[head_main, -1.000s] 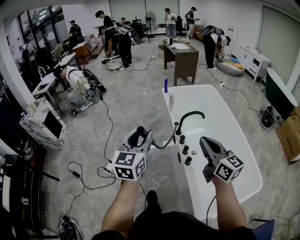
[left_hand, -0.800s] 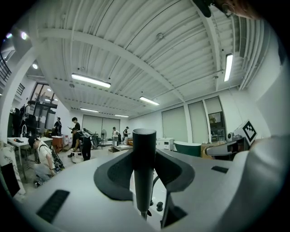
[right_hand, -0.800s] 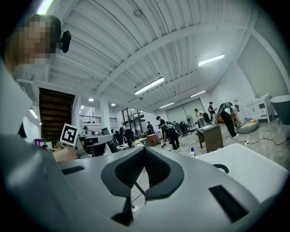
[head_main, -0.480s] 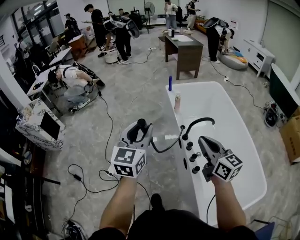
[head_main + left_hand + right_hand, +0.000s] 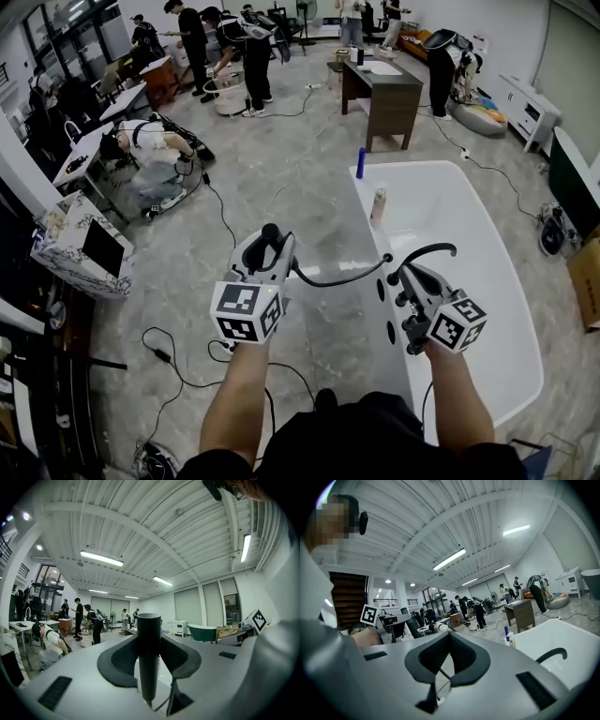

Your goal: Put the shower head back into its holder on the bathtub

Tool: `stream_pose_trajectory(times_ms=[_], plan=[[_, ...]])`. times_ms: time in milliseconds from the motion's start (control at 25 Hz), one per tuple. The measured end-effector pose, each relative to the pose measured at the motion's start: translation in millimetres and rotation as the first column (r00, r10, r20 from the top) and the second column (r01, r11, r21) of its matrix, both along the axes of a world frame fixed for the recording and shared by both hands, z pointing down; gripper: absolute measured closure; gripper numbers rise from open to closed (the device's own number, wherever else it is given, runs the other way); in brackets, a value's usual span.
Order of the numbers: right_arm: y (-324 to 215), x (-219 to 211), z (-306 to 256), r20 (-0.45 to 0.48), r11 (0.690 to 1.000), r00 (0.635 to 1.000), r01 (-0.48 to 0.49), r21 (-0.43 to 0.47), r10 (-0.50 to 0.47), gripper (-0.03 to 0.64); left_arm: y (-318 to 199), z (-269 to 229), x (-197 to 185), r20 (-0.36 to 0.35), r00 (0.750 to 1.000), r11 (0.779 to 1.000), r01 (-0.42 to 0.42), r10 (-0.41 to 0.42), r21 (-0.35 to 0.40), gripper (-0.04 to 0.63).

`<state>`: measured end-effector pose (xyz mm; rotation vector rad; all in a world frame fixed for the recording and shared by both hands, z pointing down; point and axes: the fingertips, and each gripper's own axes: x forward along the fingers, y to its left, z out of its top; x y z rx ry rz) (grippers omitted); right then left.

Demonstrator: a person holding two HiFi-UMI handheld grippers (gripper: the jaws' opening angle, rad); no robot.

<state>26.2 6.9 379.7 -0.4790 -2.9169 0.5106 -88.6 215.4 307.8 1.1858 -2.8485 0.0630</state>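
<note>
The black shower head (image 5: pixel 270 233) stands upright in my left gripper (image 5: pixel 265 246), left of the white bathtub (image 5: pixel 487 192) and over the floor. In the left gripper view its dark handle (image 5: pixel 149 658) fills the gap, and the left gripper (image 5: pixel 149 677) is shut on it. The black hose (image 5: pixel 339 281) runs from it to the tub's near left rim. My right gripper (image 5: pixel 413 274) hangs over that rim beside the curved black faucet (image 5: pixel 433 251) and knobs (image 5: pixel 391 330), jaws together, nothing in them. I cannot tell which fitting is the holder.
A blue bottle (image 5: pixel 361 162) and a beige bottle (image 5: pixel 379 204) stand on the tub's far left rim. Cables (image 5: pixel 187 375) trail over the floor at left. A brown desk (image 5: pixel 389 94) and several people are further back; a white cabinet (image 5: pixel 80 248) stands at left.
Both grippers have shifted left relative to the tub. The left one, still holding the shower head, is farther from the rim and the hose is stretched out; the right one now hangs over the rim.
</note>
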Motion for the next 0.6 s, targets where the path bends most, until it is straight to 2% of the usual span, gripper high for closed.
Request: stream_pose_trajectory(times_ms=[320, 600], plan=[[2.9, -31.5, 2.6, -0.021, 1.000, 1.000, 0.022, 0.015, -0.022, 0.601, 6.5, 5.7, -22.4, -0.021, 1.000, 1.000, 0.006, -0.006, 0.029, 0.443], [-2.1, -78.3, 6.8, -0.007, 0.999, 0.999, 0.044, -0.025, -0.044, 0.601, -11.8, 10.6, -60.7, -0.030, 0.999, 1.000, -0.010, 0.010, -0.002, 0.443]])
